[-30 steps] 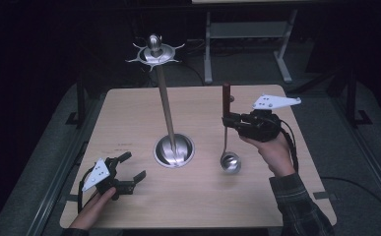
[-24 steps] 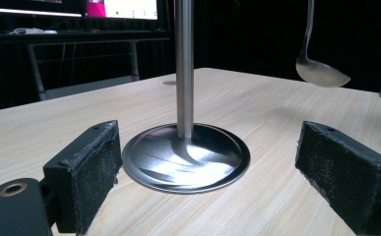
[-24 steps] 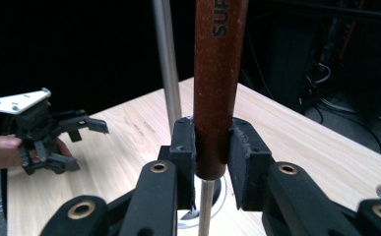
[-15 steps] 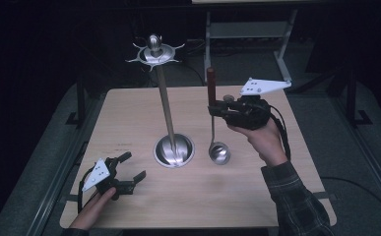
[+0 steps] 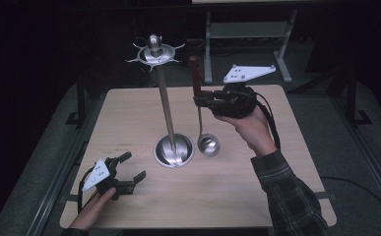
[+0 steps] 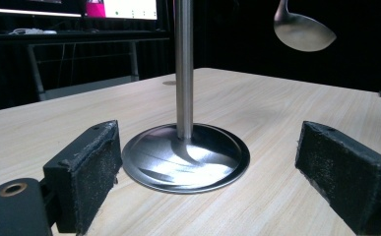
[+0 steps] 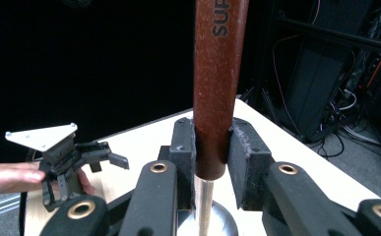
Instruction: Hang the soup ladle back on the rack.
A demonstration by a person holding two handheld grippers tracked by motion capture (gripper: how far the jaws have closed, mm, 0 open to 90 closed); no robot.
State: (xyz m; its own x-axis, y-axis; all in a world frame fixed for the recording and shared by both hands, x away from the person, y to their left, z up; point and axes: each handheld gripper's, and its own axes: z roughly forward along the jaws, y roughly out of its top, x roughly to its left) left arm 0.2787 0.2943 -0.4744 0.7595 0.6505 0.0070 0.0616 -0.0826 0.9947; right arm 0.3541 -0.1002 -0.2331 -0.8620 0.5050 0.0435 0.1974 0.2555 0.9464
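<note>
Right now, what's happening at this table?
A person works with two handheld grippers. The right gripper is clamped on the brown handle of a ladle and holds it upright, its bowl off the table, beside a tall metal stand with hooks on top. The left gripper rests open near the table's front left.

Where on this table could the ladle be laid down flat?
Bare wood lies right of the stand base, under the right gripper holding the ladle, and along the far left edge. The near left corner is crowded by the left gripper.
</note>
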